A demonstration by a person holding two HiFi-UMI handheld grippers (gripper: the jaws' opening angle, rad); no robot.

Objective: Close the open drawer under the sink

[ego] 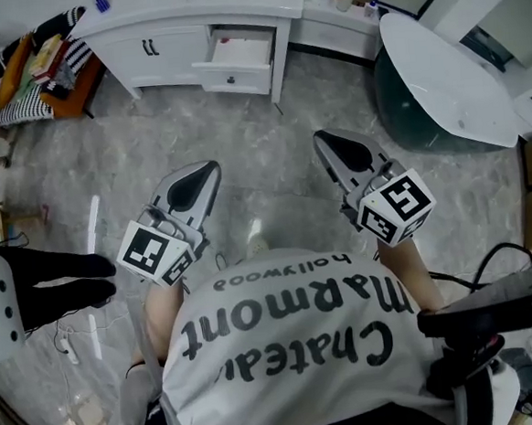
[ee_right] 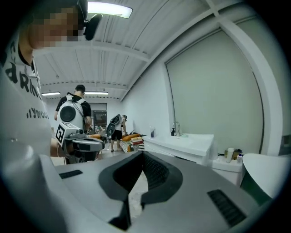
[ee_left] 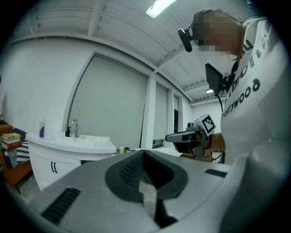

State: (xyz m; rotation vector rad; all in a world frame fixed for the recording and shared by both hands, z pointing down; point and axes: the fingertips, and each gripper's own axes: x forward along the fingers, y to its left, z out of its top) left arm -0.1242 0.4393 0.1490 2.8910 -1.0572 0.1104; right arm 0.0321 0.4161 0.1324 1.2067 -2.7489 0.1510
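Observation:
The white sink cabinet [ego: 155, 28] stands at the far end of the marble floor. Its right-hand drawer [ego: 236, 58] is pulled out, with something pale inside. Both grippers are held out in front of the person, well short of the cabinet. My left gripper [ego: 211, 166] is shut and holds nothing; the same left gripper [ee_left: 144, 153] shows closed jaws in its own view. My right gripper [ego: 321, 138] is likewise shut and holds nothing, and in its own view the right gripper [ee_right: 142, 154] points towards the basin top [ee_right: 186, 143]. The drawer is hidden in both gripper views.
A white bathtub [ego: 444, 83] with a dark green outside fills the right. A low white unit with bottles [ego: 347, 13] sits between it and the cabinet. Books and clothes [ego: 39, 69] are piled at the left. Another person's black shoes [ego: 65, 278] stand left; people [ee_right: 75, 113] stand behind.

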